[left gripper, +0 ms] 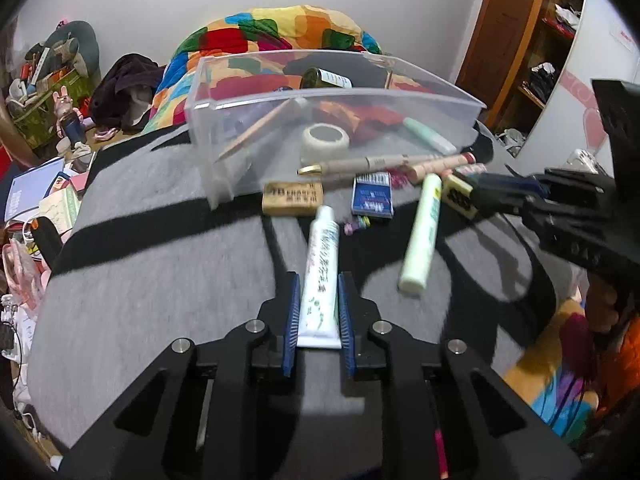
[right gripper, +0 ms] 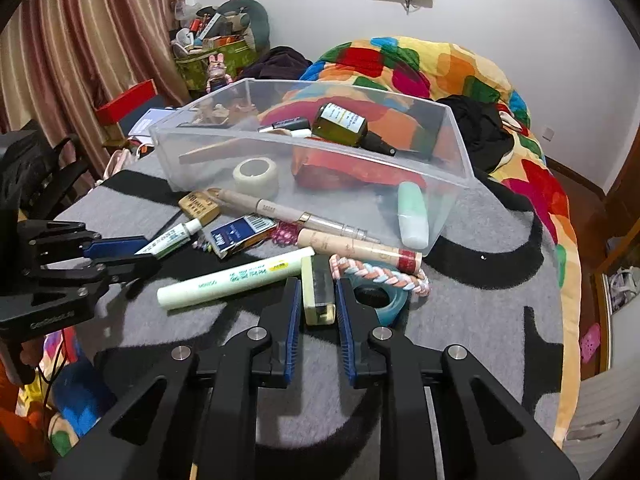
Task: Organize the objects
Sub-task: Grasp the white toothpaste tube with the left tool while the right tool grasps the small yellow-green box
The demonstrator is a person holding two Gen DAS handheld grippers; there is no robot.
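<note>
Each hand-held gripper pinches one item, the left (left gripper: 318, 300) a white tube (left gripper: 320, 276), the right (right gripper: 318, 300) a cream eraser (right gripper: 318, 294), to carry to the clear bin (left gripper: 224, 120) at twelve o'clock.

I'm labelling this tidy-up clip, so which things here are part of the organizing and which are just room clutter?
Job:
left gripper shut on white tube
right gripper shut on cream eraser block
clear bin
green-white tube
blue box
tan eraser

Lying about:
patchwork quilt
curtain
red box
</note>
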